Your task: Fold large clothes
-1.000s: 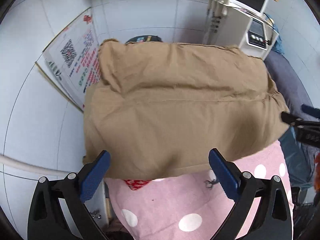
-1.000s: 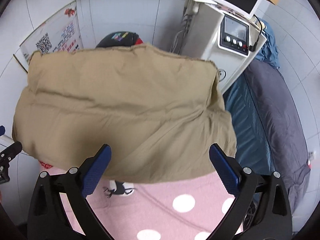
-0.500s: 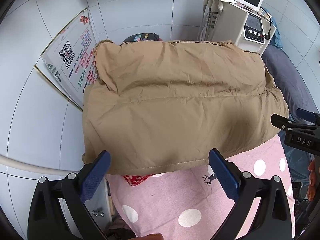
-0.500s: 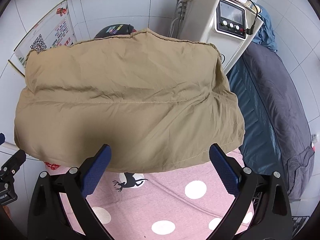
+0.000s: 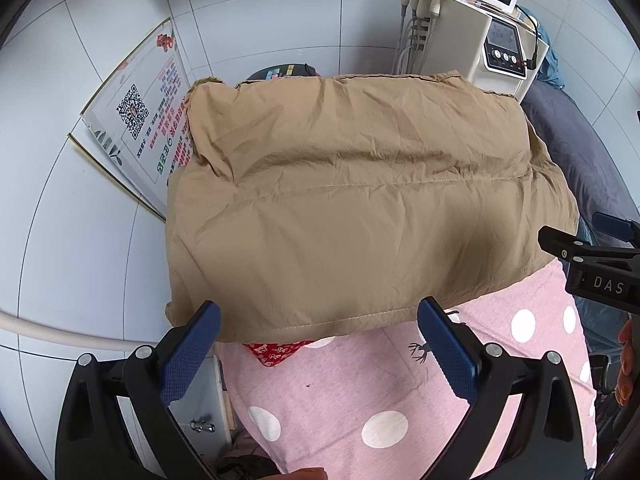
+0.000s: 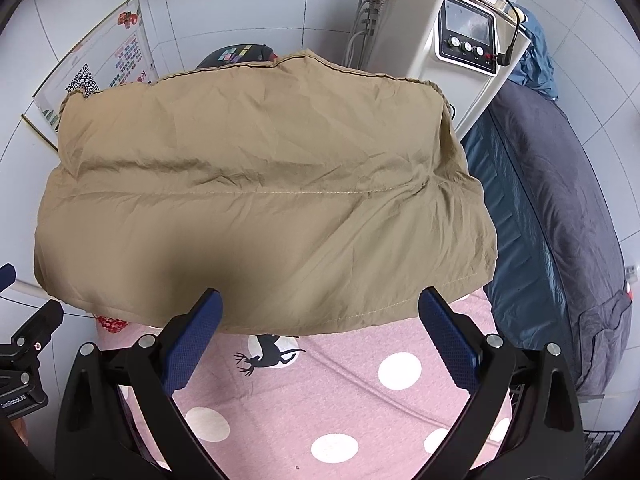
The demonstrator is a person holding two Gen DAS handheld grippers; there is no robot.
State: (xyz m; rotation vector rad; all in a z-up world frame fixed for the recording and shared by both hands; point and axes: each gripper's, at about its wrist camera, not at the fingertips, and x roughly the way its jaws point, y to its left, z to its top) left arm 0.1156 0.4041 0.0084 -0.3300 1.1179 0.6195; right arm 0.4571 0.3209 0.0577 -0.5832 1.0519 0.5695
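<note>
Now the tan jacket lies folded into a puffy rectangle on the far part of the bench's pink dotted cloth, a stitched seam running left to right across its middle. Both claws hover above the near edge, each spread wide and holding nothing: the left claw over the jacket's near-left hem, the right claw over the near-right hem, beside a deer print. Just beyond the jacket stands a white machine with knobs; a QR poster leans on the tiled wall at far left. A dark mattress lies right.
</note>
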